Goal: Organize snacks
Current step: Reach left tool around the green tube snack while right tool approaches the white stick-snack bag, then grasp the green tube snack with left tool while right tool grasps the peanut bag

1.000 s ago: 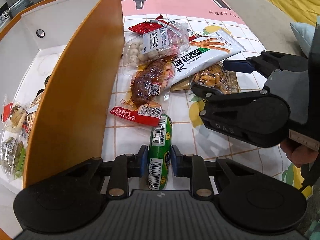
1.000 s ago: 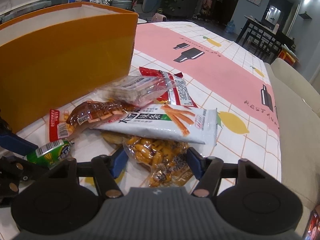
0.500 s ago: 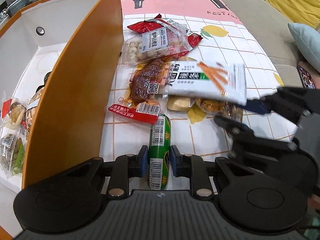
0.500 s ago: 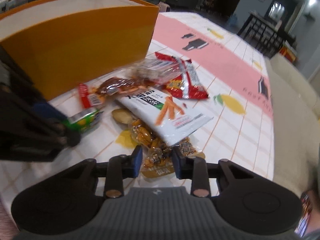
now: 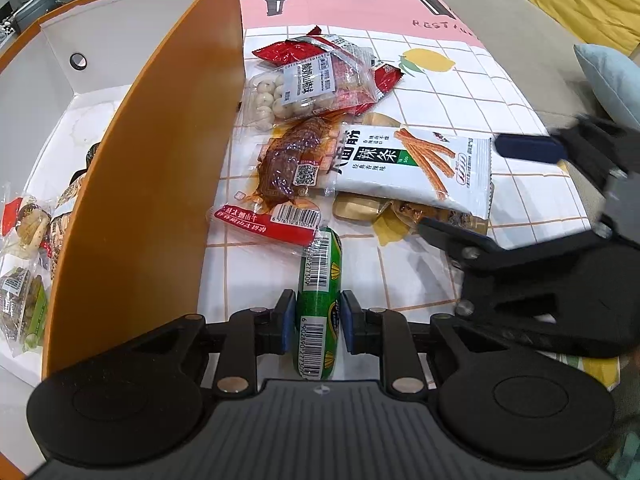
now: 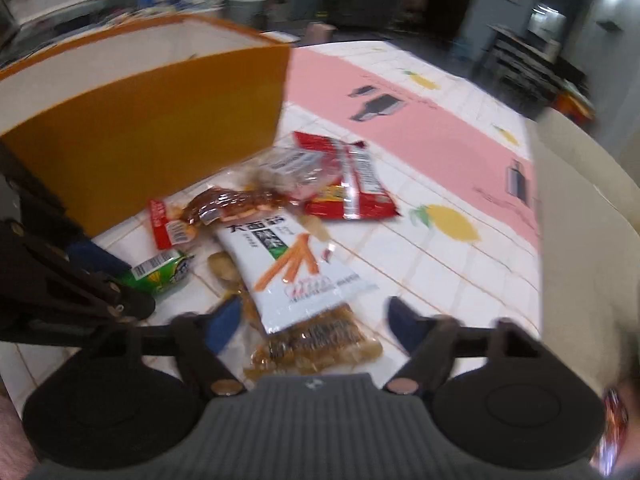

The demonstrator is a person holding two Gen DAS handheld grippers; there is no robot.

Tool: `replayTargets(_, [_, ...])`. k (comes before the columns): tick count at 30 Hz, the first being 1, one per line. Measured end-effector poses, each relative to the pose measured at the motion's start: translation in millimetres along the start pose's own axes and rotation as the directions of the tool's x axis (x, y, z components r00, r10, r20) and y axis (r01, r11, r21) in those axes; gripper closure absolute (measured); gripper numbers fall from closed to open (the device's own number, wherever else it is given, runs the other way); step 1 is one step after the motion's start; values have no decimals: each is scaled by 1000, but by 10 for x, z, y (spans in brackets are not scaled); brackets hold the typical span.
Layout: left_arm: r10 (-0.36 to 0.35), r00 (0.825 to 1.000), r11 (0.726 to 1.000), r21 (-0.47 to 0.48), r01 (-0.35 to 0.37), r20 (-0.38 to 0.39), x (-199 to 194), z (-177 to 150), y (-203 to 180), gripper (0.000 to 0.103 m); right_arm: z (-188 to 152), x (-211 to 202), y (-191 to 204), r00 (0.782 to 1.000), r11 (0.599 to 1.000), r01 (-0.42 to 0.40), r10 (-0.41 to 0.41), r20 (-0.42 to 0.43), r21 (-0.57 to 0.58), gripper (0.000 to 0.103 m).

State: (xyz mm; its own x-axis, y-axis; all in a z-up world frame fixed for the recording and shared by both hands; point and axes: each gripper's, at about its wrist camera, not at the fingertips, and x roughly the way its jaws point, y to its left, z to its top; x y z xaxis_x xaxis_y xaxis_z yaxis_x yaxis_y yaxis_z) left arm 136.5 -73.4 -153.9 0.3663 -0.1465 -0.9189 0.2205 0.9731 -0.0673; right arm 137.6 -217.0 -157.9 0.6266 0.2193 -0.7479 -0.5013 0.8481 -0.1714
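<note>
Lemon-print tablecloth (image 5: 460,92) carrying a snack pile beside the orange box (image 5: 152,184).
Wrapped snacks (image 5: 24,240) are lying inside the box; the left gripper (image 5: 313,322) is clamping the green sausage (image 5: 319,300), its long axis pointing away along the box wall, while the right gripper (image 6: 316,320) is spreading wide over a brown packet (image 6: 316,340).

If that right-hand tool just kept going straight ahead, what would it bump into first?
Probably the amber snack pack lying between its open fingers, with the white spicy-strip bag just beyond, partly on top. The picture is blurred, so depth is uncertain.
</note>
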Motion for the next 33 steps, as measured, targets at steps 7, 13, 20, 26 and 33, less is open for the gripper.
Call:
replayTargets(7, [-5, 1000, 1000, 9, 5, -3, 6, -8, -5, 77, -9, 338, -187, 990, 990, -137, 137, -39, -14, 13])
replayTargets(13, [-7, 1000, 1000, 12, 7, -3, 13, -5, -10, 77, -32, 371, -231, 985, 984, -169, 171, -38, 54, 26])
replayTargets(20, [-46, 999, 999, -4, 46, -3, -30, -33, 22, 79, -60, 181, -103, 988, 992, -102, 109, -113, 69, 31])
replayTargets(26, [-95, 995, 995, -21, 96, 44, -261, -63, 33, 79, -110, -46, -140, 978, 980, -54, 91, -190, 191, 32])
replayTargets(33, [-146, 985, 988, -39, 150, 94, -569, -100, 41, 79, -255, -383, -104, 958, 941, -49, 140, -252, 334, 32])
